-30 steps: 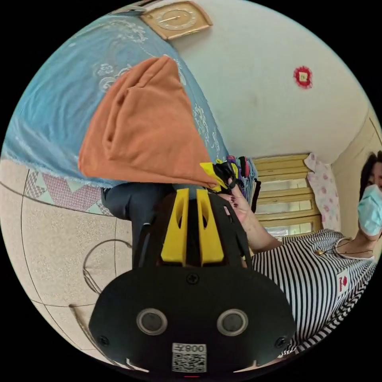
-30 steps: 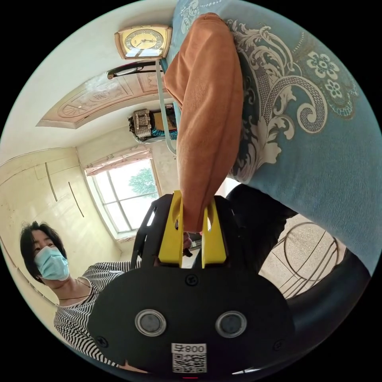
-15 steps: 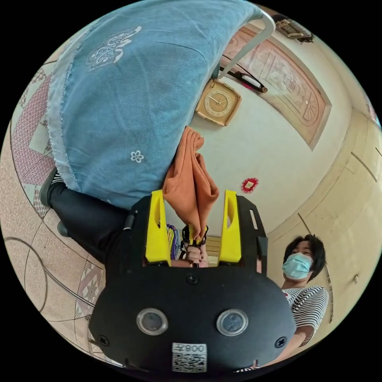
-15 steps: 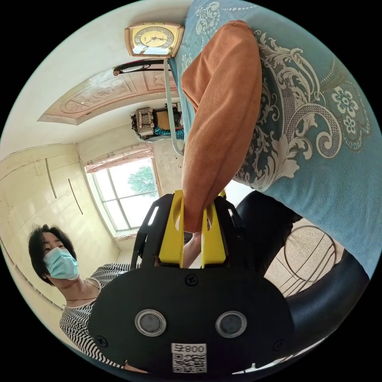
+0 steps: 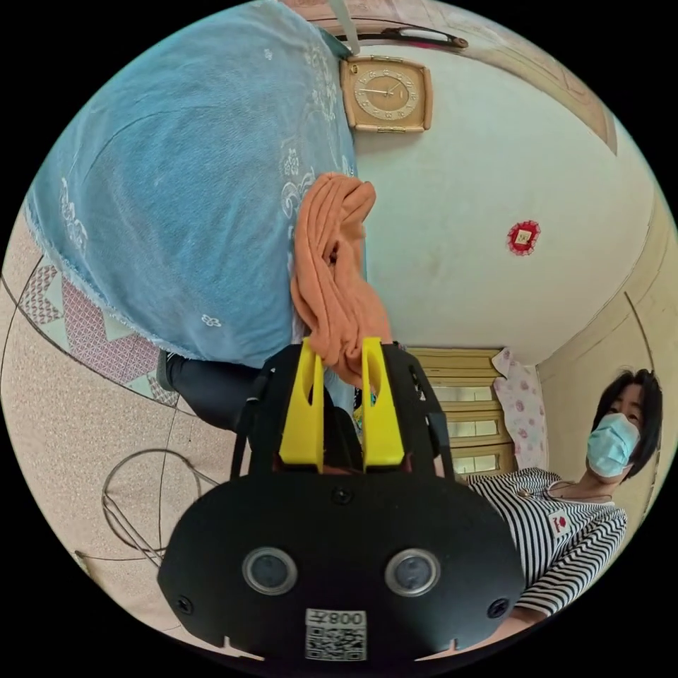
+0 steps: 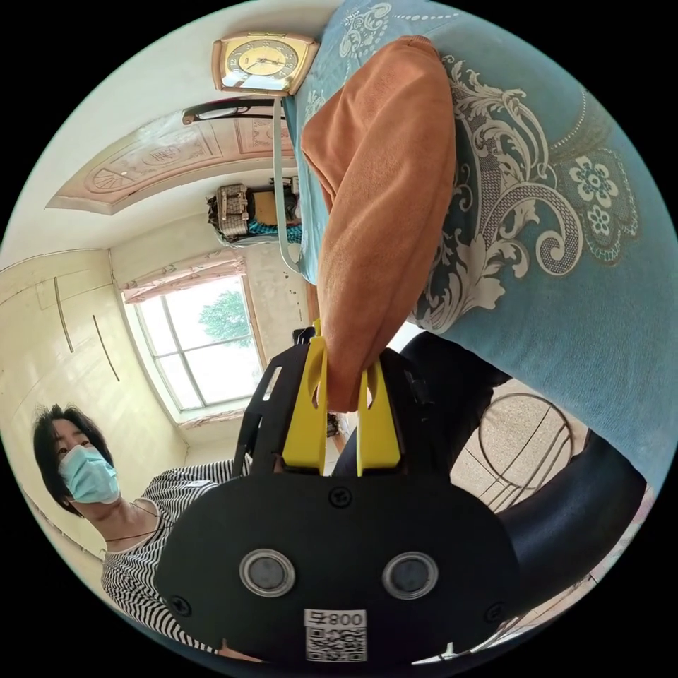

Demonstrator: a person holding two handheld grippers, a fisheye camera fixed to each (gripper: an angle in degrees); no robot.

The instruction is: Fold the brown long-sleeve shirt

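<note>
While both grippers pinch it, left gripper (image 5: 341,367) and right gripper (image 6: 342,385) each pressed onto bunched cloth, the brown shirt (image 6: 385,212) hangs against the blue patterned cover (image 6: 565,282). It looks soft, light and limp; hems or corners seem the best hold. No writing is legible.

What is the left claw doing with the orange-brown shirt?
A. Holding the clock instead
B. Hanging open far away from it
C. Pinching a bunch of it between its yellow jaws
C: in the left gripper view, the left claw has its yellow jaws closed on a bunched fold of the brown shirt.
</note>
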